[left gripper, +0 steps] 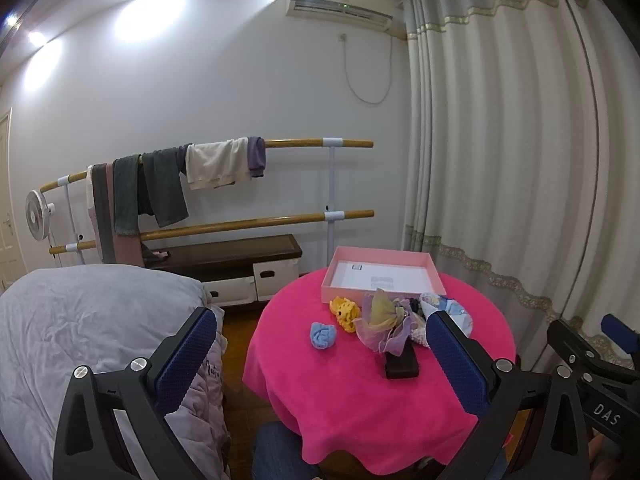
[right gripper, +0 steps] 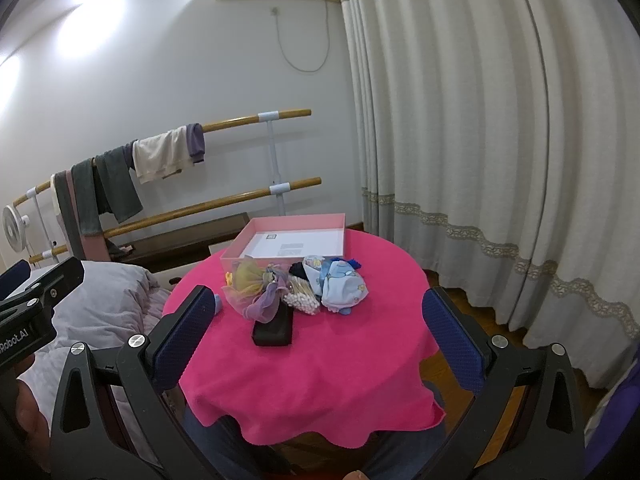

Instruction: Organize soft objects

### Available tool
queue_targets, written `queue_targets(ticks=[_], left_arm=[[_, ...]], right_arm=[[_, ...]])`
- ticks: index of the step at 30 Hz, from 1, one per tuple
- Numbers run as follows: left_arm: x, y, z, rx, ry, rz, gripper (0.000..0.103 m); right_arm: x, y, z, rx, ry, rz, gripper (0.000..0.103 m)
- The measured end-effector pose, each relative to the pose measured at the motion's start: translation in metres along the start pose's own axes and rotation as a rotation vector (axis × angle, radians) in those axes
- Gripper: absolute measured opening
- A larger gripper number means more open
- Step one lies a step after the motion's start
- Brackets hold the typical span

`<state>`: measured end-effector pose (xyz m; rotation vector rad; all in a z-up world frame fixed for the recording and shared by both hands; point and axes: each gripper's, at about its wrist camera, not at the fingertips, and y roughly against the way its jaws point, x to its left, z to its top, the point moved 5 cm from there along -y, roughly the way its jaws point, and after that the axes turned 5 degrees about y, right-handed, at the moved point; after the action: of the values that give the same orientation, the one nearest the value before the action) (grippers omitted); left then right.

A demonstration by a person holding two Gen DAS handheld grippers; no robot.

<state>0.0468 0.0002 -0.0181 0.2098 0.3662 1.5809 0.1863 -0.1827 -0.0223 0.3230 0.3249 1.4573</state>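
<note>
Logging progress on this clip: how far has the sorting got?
Nothing looks done: the pink box holds only a paper sheet. Nothing is in hand; the left hand-held gripper and right hand-held gripper are both open above the table's near edge. All remains: blue scrunchie, yellow scrunchie, tulle bow and printed cloth lie on the pink tablecloth.

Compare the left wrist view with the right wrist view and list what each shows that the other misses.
Left wrist only: the blue scrunchie in full and the yellow knitted piece nearly whole.

Right wrist only: the cotton swabs and the whole blue printed cloth.

Both: the pink box, black case, tulle bow, pink tablecloth.
</note>
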Motion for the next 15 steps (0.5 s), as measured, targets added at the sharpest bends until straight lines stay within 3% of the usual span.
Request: queue_targets(ticks=[9,15], left_arm=[[-0.003,-0.026,-0.003,0.047,0.006,-0.005,0.103],[-0.004,-0.069,-0.003,0.09,0.029,0.001,0.103]], right_arm=[[-0.002,-0.016,-0.005,0.036,0.015,-0.011,0.103],[-0.002,-0.055,-0.004,0.088,0.058,-0.016,0.103]])
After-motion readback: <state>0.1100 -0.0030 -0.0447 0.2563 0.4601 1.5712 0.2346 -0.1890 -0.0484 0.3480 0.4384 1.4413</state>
